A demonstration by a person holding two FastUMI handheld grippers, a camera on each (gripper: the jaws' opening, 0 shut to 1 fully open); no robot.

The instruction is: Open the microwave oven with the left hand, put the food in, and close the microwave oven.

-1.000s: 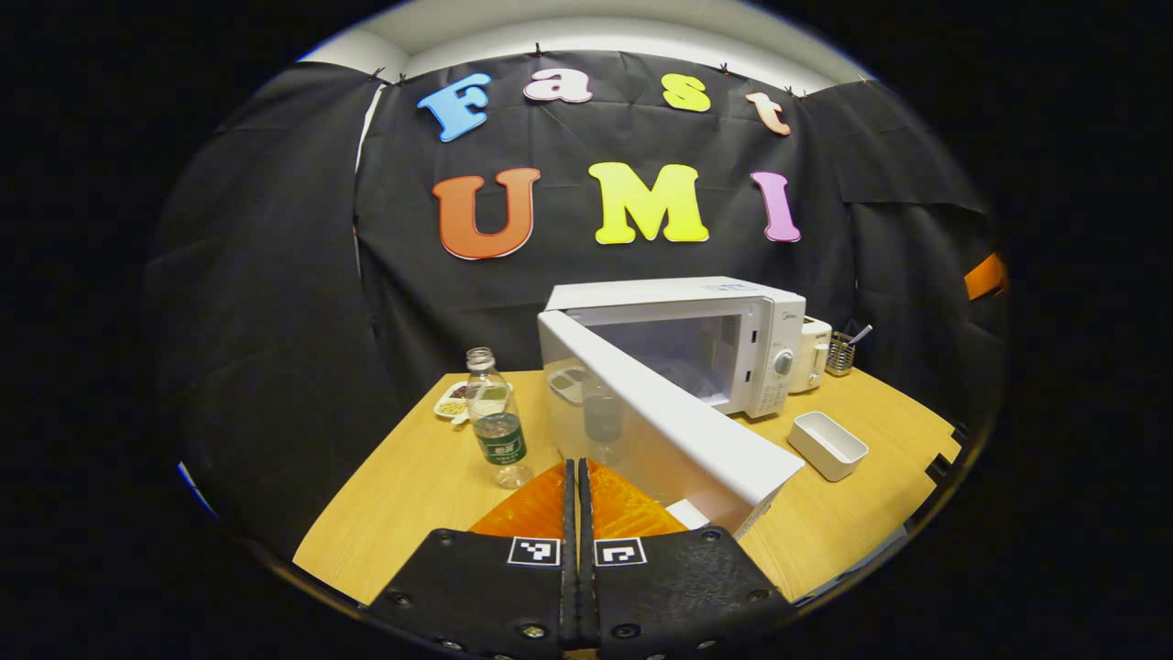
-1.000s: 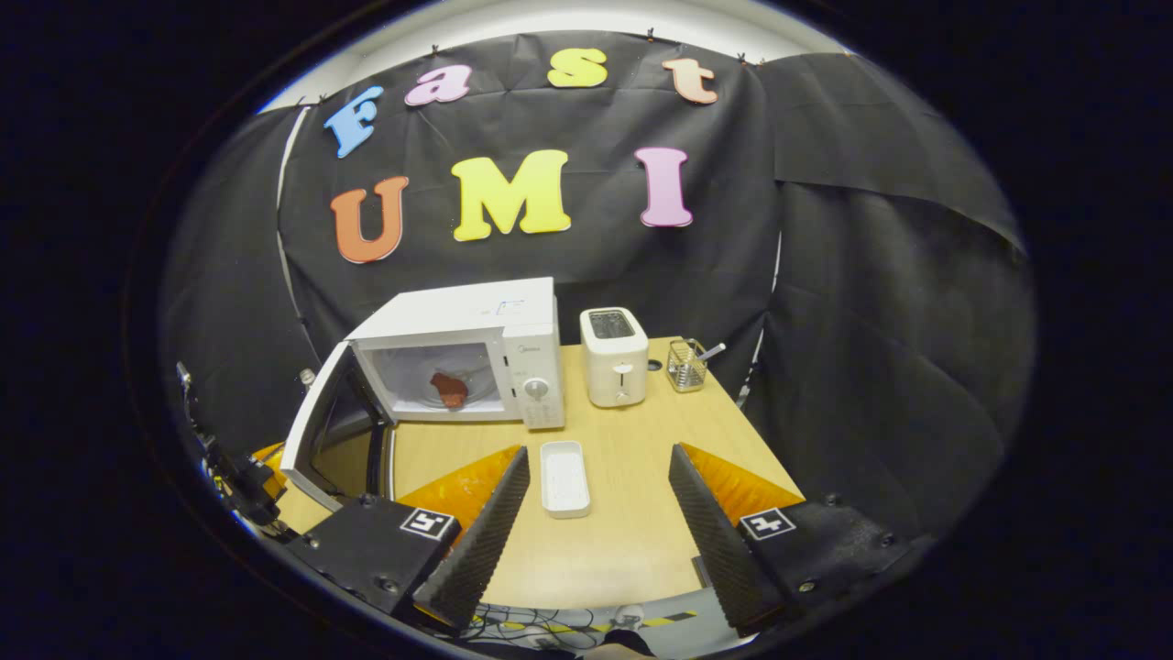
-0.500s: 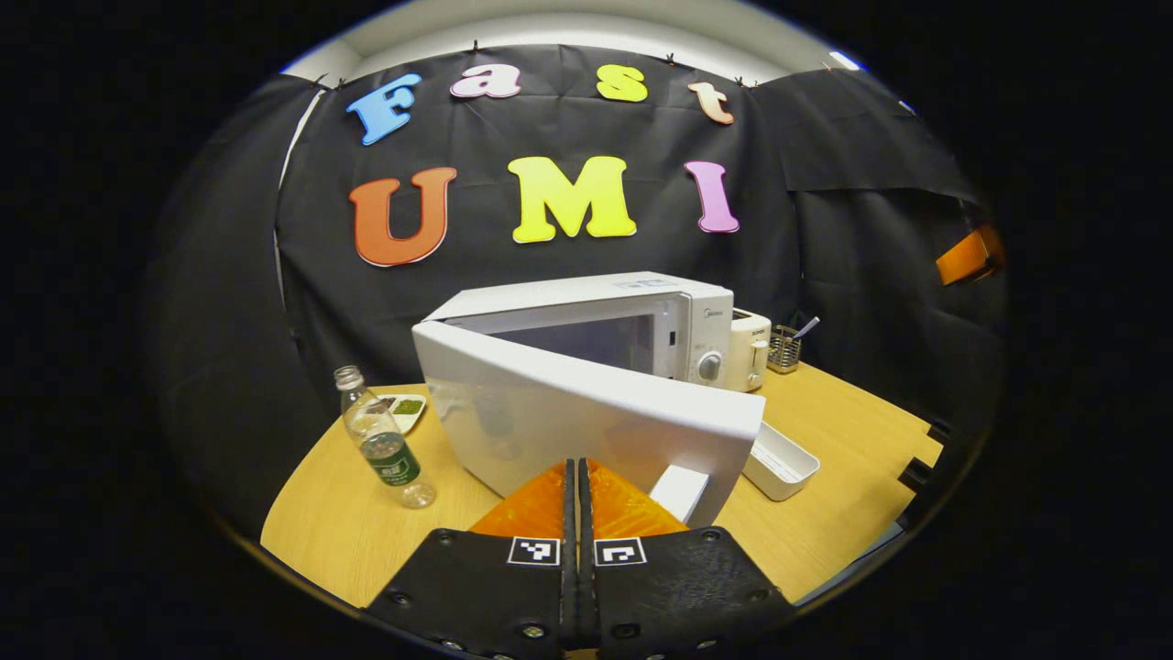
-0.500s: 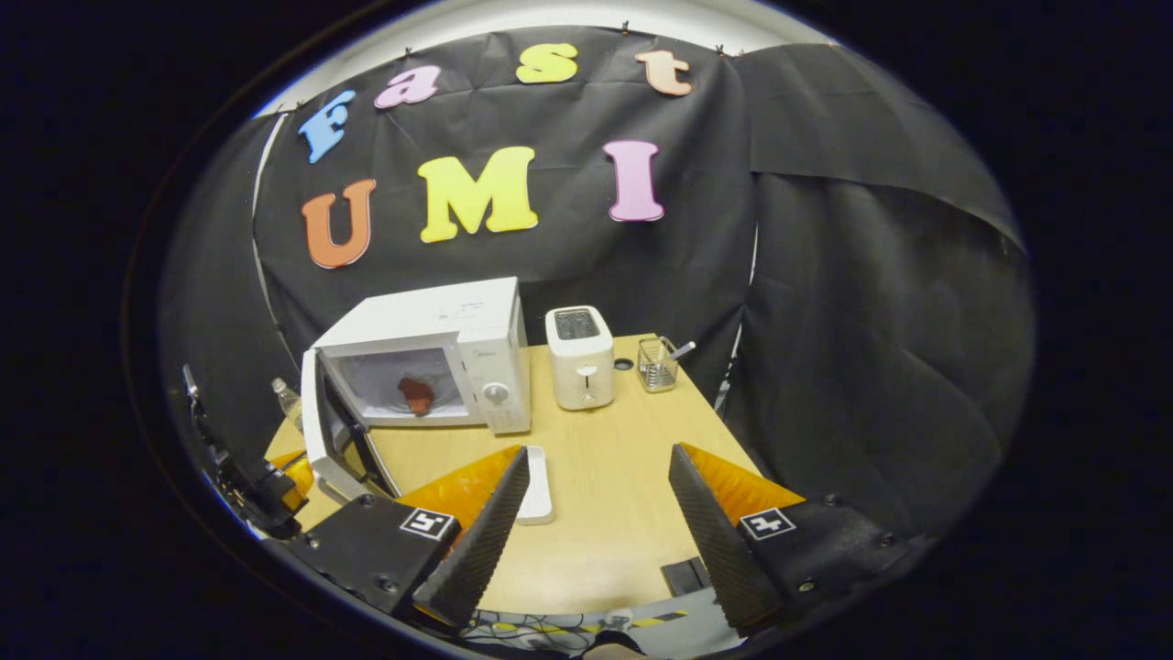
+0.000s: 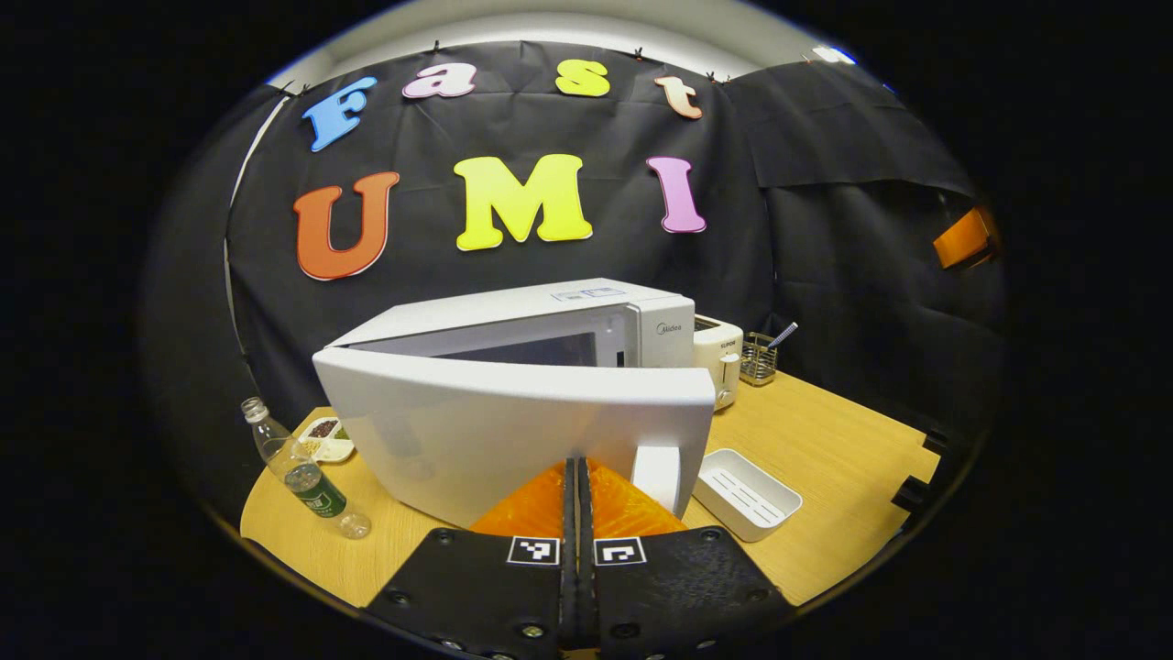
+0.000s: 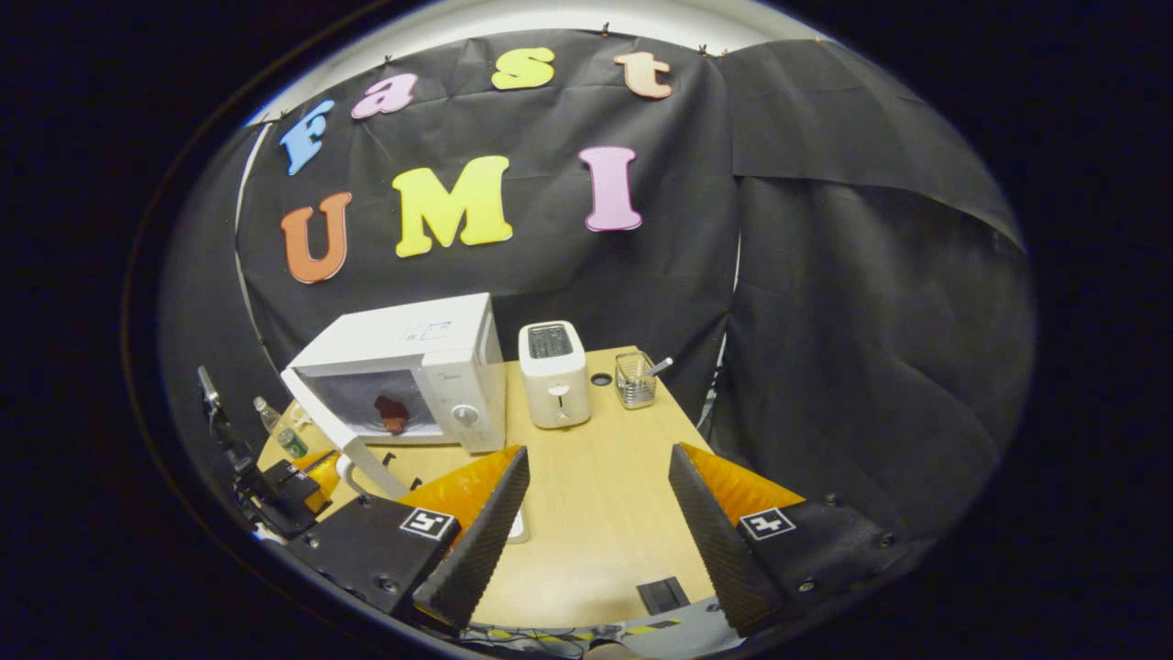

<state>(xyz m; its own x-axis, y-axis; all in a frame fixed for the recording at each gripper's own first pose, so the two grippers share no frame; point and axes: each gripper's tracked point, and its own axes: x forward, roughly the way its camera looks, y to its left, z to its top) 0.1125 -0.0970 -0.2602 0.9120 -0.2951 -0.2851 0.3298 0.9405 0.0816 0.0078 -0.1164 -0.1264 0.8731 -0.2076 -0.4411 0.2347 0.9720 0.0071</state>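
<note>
Left gripper view: closed left hand-held gripper [image 5: 579,477] against half-open microwave door [image 5: 513,431].

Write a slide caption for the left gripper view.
Shut left gripper at the half-open microwave door; bottle left, white tray right.

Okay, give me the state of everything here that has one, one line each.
White microwave door: partly open, not latched.
Red food: inside the white microwave.
Left hand-held gripper: shut, empty, at the door's outer face.
Right hand-held gripper: open, empty.
Clear plastic bottle: uncapped, upright.
White rectangular tray: empty.
</note>
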